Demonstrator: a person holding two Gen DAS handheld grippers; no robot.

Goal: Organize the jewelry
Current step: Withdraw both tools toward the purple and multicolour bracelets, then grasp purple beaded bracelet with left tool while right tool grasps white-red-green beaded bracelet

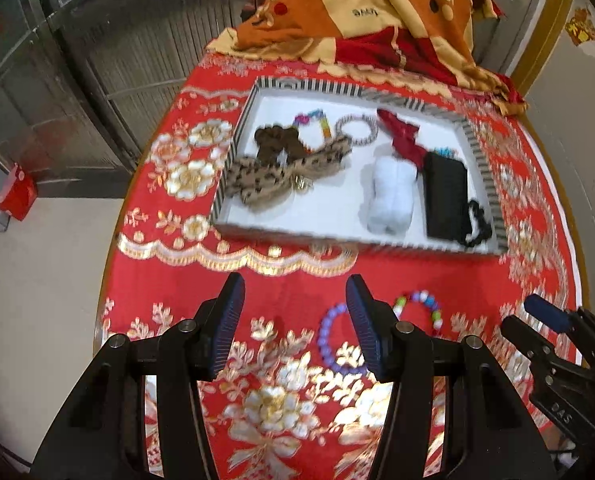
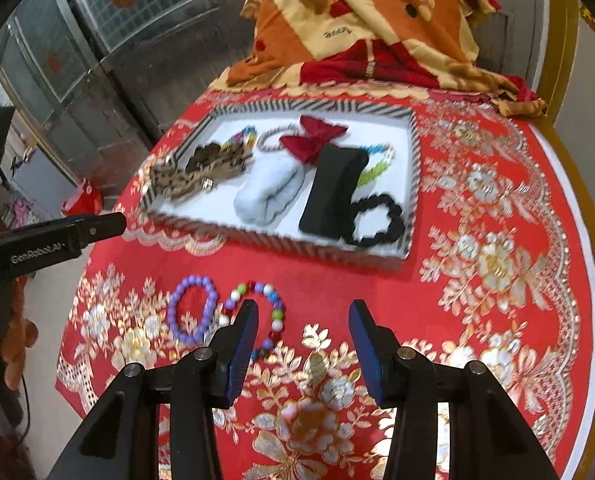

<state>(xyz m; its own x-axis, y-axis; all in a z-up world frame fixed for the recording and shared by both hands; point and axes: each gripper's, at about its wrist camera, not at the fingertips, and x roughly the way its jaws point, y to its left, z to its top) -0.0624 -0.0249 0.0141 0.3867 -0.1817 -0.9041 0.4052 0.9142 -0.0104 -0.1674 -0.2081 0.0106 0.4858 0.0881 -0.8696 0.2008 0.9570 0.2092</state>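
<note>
A striped-rim white tray point(image 1: 233, 148) point(image 2: 411, 184) sits on the red tablecloth and holds hair bows, bracelets, a white fluffy piece point(image 1: 391, 196) point(image 2: 269, 192), a black clip point(image 1: 445, 200) point(image 2: 333, 192) and a black bead bracelet point(image 2: 377, 220). A purple bead bracelet point(image 1: 329, 340) point(image 2: 193, 312) and a multicolour bead bracelet point(image 1: 425, 304) point(image 2: 257, 300) lie on the cloth in front of the tray. My left gripper point(image 1: 295, 320) is open and empty above the cloth, just left of the purple bracelet. My right gripper point(image 2: 303, 344) is open and empty, just right of the multicolour bracelet.
A folded orange, yellow and red blanket point(image 1: 357, 12) point(image 2: 361, 28) lies behind the tray. The round table's edge point(image 2: 569, 200) curves along the right. Metal doors point(image 1: 117, 60) stand to the left. A red bag point(image 1: 15, 192) sits on the floor.
</note>
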